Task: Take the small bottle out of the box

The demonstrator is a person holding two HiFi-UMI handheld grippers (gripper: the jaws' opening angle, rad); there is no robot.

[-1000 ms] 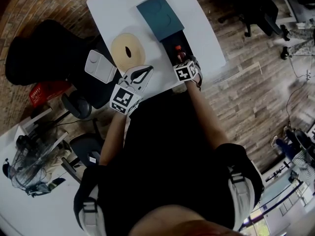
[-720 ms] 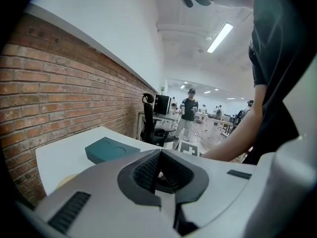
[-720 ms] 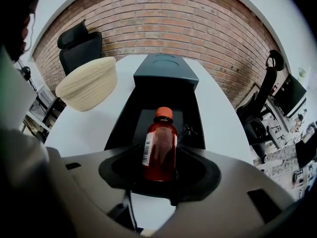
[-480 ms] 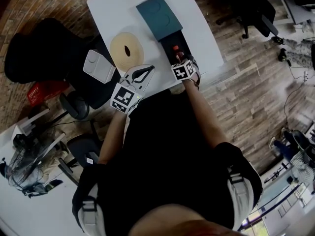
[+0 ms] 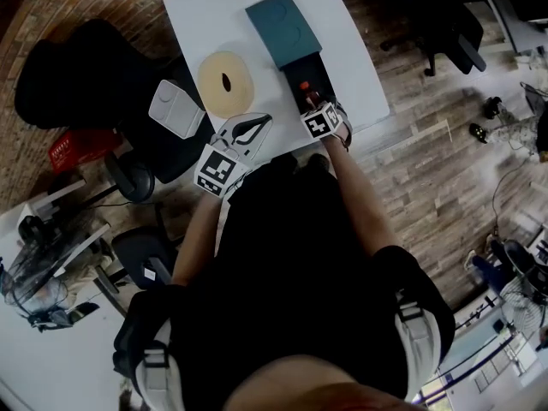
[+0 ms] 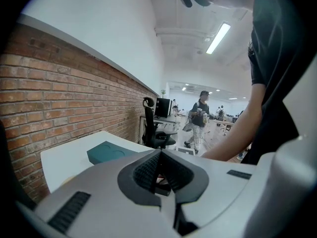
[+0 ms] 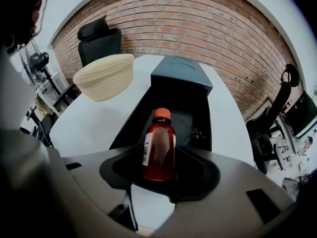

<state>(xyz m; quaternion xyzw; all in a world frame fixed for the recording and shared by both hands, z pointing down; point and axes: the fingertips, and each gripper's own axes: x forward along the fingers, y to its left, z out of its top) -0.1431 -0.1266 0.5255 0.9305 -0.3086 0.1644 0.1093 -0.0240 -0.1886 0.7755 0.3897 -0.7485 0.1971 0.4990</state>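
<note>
Progress: none banked. Noted small bottle (image 7: 159, 145) upright inside the box (image 7: 181, 73), in its slid-out black tray. Found right gripper (image 7: 159, 167) straddling it, jaws just closing, pads judged not yet pressing. Found left gripper (image 6: 159, 155) clenched on nothing. Grasp and lift-out left. Read the straddle from right gripper view only; saw little beyond the cap in head view.

Fisheye views, corners vignetted black; long white ceiling strip light (image 6: 219, 37) glares at one o'clock; white rectangular tabletop (image 5: 205, 15) appears brightest.
</note>
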